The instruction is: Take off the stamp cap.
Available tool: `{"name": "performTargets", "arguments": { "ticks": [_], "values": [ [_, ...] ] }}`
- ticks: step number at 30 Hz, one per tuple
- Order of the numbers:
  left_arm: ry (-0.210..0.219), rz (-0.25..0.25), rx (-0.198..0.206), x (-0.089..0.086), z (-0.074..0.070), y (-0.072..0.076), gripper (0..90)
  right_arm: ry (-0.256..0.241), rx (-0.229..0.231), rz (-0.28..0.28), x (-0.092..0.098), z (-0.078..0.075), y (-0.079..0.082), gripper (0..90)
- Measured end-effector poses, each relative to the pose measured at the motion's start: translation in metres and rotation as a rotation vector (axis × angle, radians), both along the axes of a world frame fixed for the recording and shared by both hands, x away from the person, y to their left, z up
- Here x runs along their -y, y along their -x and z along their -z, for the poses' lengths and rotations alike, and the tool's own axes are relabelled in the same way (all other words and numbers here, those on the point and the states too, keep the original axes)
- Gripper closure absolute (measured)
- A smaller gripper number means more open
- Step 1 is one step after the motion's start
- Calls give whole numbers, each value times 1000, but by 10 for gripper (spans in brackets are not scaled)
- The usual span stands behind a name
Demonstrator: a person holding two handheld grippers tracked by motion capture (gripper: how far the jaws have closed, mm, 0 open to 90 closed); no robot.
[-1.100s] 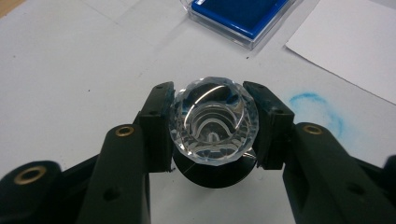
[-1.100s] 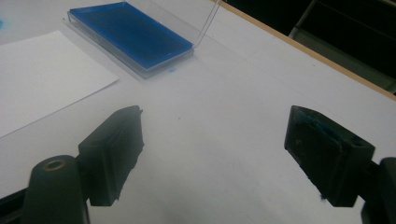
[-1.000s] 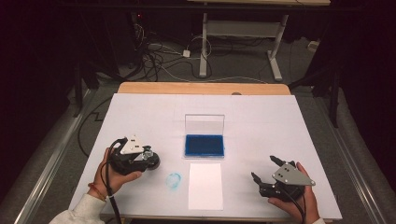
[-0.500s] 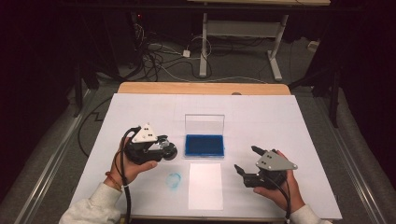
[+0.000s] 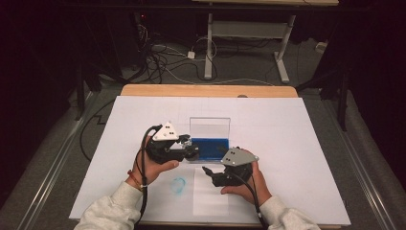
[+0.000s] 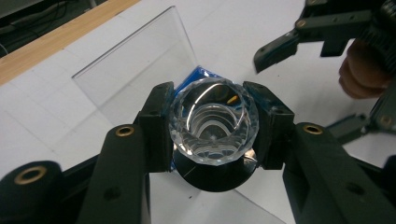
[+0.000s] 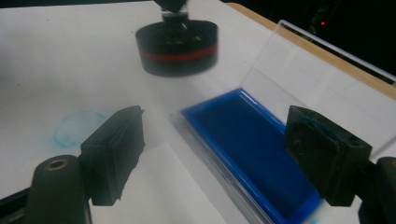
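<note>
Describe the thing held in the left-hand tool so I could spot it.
On the white sheet, beside the open blue ink pad, the left gripper clamps a stamp. Its handle is clear and faceted like crystal, on a round black base with a red band.

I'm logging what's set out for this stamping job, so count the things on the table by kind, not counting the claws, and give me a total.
Stamps, clear faceted handle, held in the left claw: 1
Blue ink pads in a clear open-lidded case: 1
White paper sheets: 1
Blue round stamp marks on the table cover: 1
Total: 4
</note>
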State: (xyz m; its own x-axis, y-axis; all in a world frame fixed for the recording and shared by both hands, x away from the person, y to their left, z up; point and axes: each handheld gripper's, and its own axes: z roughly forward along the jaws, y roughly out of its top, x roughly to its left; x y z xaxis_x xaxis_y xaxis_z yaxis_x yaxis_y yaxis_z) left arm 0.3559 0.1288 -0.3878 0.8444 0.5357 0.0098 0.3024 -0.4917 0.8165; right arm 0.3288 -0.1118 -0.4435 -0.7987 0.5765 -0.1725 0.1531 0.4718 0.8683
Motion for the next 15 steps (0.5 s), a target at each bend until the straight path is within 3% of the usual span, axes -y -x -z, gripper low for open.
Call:
{"name": "performTargets", "arguments": {
  "ticks": [15],
  "values": [
    [4, 31, -9, 20, 3, 5, 547, -75, -44, -29, -18, 5, -3, 227]
  ]
}}
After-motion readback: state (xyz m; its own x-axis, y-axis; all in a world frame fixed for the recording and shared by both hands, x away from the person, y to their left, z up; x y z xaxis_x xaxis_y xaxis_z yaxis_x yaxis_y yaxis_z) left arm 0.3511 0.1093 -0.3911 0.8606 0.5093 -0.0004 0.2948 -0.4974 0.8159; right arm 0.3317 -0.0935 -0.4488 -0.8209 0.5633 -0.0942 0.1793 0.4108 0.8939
